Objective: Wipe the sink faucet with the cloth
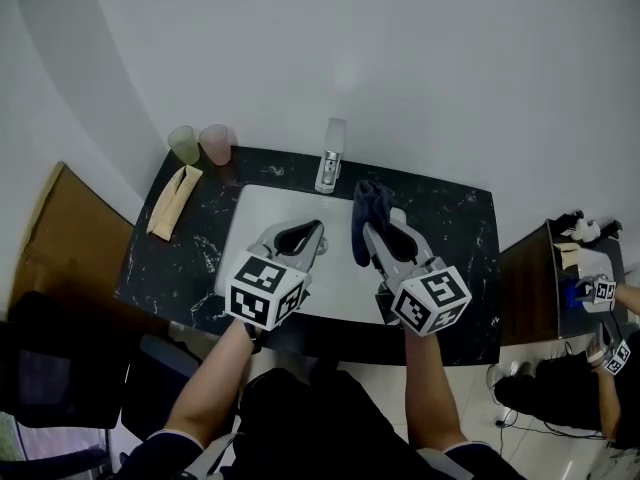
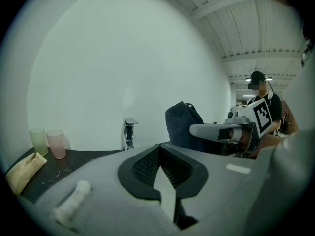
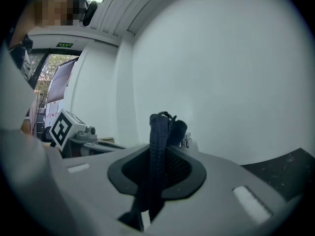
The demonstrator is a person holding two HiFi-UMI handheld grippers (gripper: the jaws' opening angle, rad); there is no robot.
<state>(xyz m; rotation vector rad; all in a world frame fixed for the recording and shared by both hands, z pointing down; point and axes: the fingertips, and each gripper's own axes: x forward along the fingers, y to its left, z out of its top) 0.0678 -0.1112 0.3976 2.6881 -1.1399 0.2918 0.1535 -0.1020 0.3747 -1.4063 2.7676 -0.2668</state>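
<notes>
The right gripper [image 1: 378, 236] is squeezing its fingers on the dark blue cloth [image 1: 368, 206], holding it above the sink [image 1: 262, 213] near the faucet [image 1: 330, 158]; the left gripper [image 1: 316, 234] fingers are pressing together on nothing.

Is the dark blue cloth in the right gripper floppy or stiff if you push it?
Probably floppy: the dark blue cloth is bunched in soft folds between the right gripper's jaws. Likely light, since one pinch holds all of it up. It should squash around the chrome faucet.
</notes>
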